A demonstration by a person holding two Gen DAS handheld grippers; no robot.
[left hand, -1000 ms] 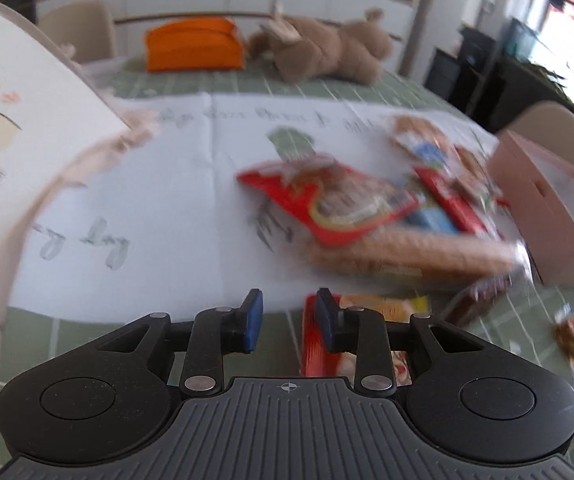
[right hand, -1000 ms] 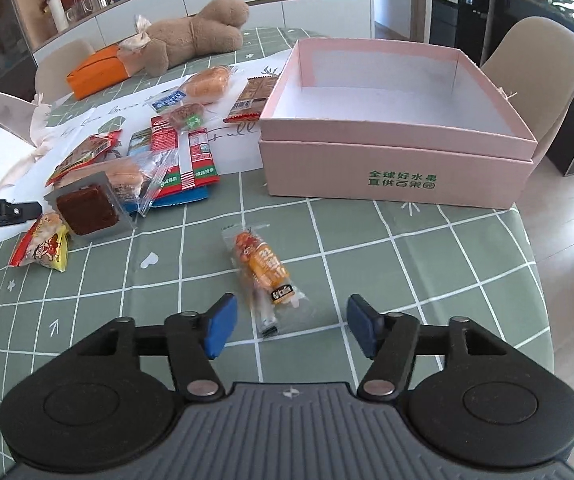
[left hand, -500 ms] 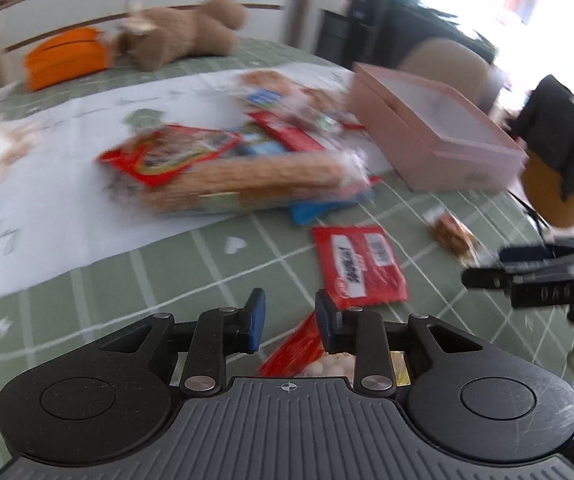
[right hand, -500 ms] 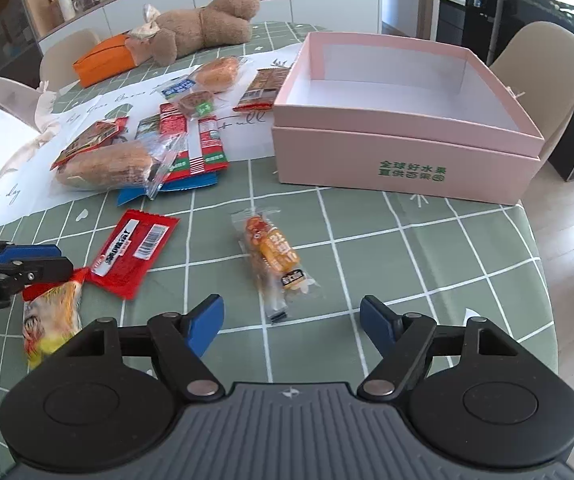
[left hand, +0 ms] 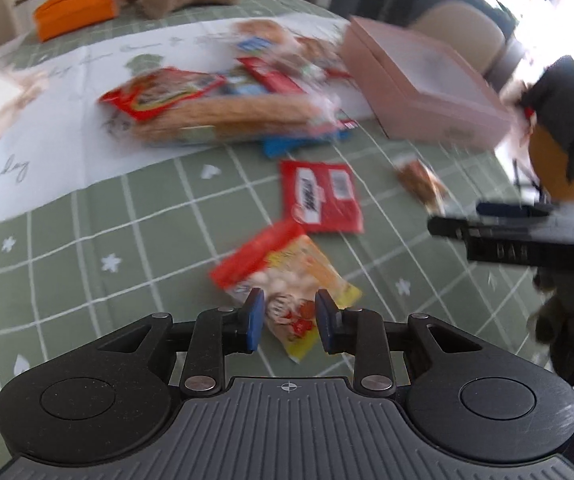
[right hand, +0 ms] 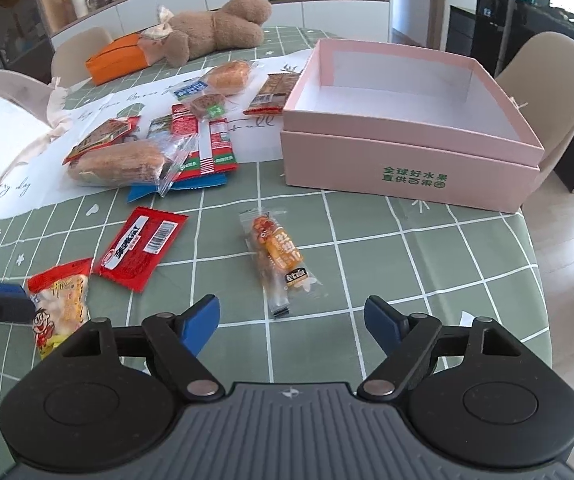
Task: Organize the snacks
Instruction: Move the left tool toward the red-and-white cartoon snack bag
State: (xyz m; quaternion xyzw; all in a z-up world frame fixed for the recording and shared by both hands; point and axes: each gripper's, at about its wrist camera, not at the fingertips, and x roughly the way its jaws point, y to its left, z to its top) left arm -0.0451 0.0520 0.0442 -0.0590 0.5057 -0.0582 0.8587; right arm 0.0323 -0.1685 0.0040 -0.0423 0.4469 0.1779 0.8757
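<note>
Two grippers over green table, low in frame. Left gripper blue pads a little apart, yellow-red snack bag lying flat between, not pinched. Right gripper wide apart, holding nothing; orange sausage packet just ahead. Pink box upper right, snack pile upper left

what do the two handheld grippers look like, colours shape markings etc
Both match. The left gripper and right gripper each have a dark grey ribbed body with a small white crosshair mark at the front edge, flanked by two round black housings. Black linkage arms with silver pivot pins carry the fingers, which end in blue pads. No cables or sleeves show.
</note>
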